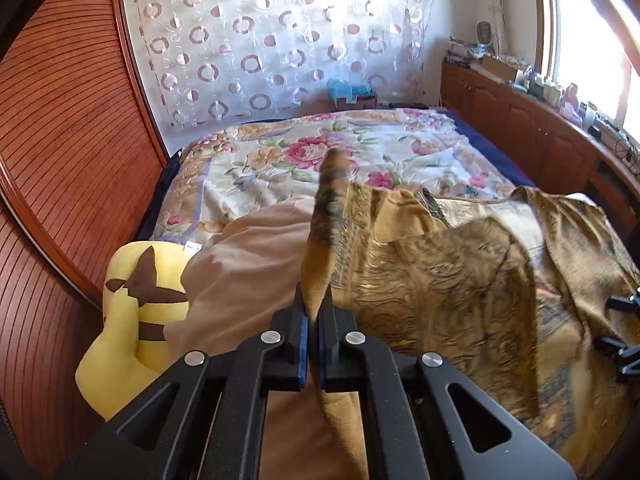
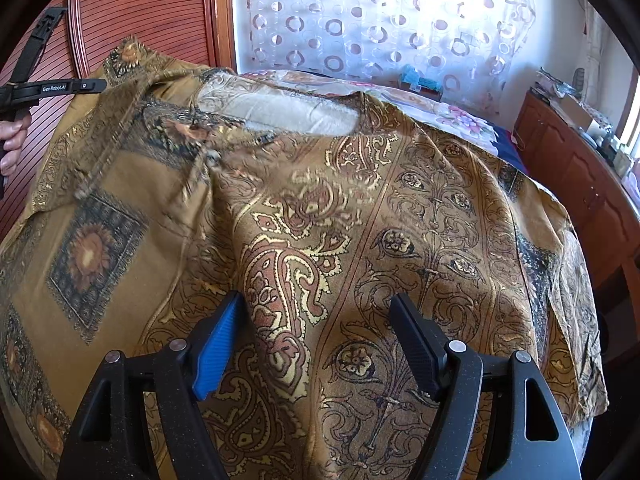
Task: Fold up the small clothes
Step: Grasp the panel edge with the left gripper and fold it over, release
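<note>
L gripper: jaws pinched tight on a fold of the shirt, cloth running up from between the blue pads into a raised, blurred peak.
R gripper: jaws wide apart, nothing between the pads; it hangs just over the shirt's paisley front (contact w/ cloth can't be told from this angle).
Shirt: gold-brown, paisley & scroll print w/ dark square medallions; spread over the near part of the bed, neckline toward the far end, pale inner lining showing thru the neck opening.
Shirt, left side: lifted off the bed where the L gripper grips it, edge looks smeared in the R wrist view.
Shirt, right side: drapes flat, hem falling toward the bed's edge near the cabinets.
Hand: seen at the far left of the R wrist view, wrapped round the L gripper's black handle.
Bed cover: floral, pink roses on cream, w/ a tan blanket bunched beside the shirt.
Plush: yellow w/ brown stripes, at the bed's left edge by the wood wardrobe.
Back: curtain w/ ring pattern, bright window at right.
</note>
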`<state>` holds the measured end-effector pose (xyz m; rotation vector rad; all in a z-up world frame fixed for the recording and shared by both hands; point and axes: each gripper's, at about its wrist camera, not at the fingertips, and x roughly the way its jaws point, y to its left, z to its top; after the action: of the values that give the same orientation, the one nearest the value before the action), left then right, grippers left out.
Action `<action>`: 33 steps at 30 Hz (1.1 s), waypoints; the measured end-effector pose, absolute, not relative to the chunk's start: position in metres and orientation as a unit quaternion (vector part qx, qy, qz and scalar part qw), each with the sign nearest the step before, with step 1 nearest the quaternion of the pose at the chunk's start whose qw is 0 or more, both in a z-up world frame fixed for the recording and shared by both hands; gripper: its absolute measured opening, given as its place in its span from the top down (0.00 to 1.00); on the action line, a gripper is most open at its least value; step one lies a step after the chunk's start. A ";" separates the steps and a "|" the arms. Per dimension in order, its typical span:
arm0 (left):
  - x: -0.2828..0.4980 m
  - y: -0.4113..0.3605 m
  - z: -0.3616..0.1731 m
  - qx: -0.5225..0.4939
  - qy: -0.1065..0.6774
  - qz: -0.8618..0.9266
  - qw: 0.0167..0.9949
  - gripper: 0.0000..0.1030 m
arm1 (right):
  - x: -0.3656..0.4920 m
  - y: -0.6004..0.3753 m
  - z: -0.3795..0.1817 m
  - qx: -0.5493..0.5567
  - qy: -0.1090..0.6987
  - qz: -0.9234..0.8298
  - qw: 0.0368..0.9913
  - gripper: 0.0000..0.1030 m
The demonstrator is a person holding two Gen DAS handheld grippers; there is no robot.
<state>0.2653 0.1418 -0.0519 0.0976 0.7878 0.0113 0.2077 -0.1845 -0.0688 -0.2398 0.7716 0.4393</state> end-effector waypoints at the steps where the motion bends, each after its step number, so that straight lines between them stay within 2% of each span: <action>1: 0.265 0.142 -0.054 0.055 0.382 0.010 0.923 0.95 | 0.209 -0.185 -0.069 -0.115 0.372 0.212 0.896 0.26; 4: 0.259 0.141 -0.058 0.055 0.377 0.003 0.925 0.86 | 0.209 -0.186 -0.069 -0.115 0.372 0.212 0.896 0.26; 5: 0.255 0.141 -0.057 0.055 0.369 -0.003 0.928 0.79 | 0.209 -0.187 -0.069 -0.115 0.372 0.212 0.896 0.26; 7: 0.245 0.137 -0.053 0.060 0.355 -0.012 0.933 0.60 | 0.209 -0.188 -0.069 -0.115 0.372 0.212 0.896 0.26; 9: 0.236 0.131 -0.050 0.067 0.342 -0.024 0.937 0.33 | 0.209 -0.188 -0.069 -0.115 0.372 0.211 0.896 0.25; 11: 0.224 0.122 -0.047 0.071 0.329 -0.037 0.941 0.19 | 0.209 -0.188 -0.069 -0.115 0.372 0.212 0.896 0.25; 20: 0.190 0.075 -0.077 0.040 0.357 -0.104 0.927 0.18 | 0.209 -0.188 -0.070 -0.116 0.372 0.211 0.896 0.25; 33: 0.180 0.025 -0.120 0.056 0.412 -0.126 0.901 0.19 | 0.209 -0.188 -0.070 -0.116 0.372 0.211 0.896 0.24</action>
<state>0.1803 0.0255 -0.1197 0.1148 0.8515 -0.2615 0.2088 -0.1883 -0.0699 -0.2394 0.7718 0.4372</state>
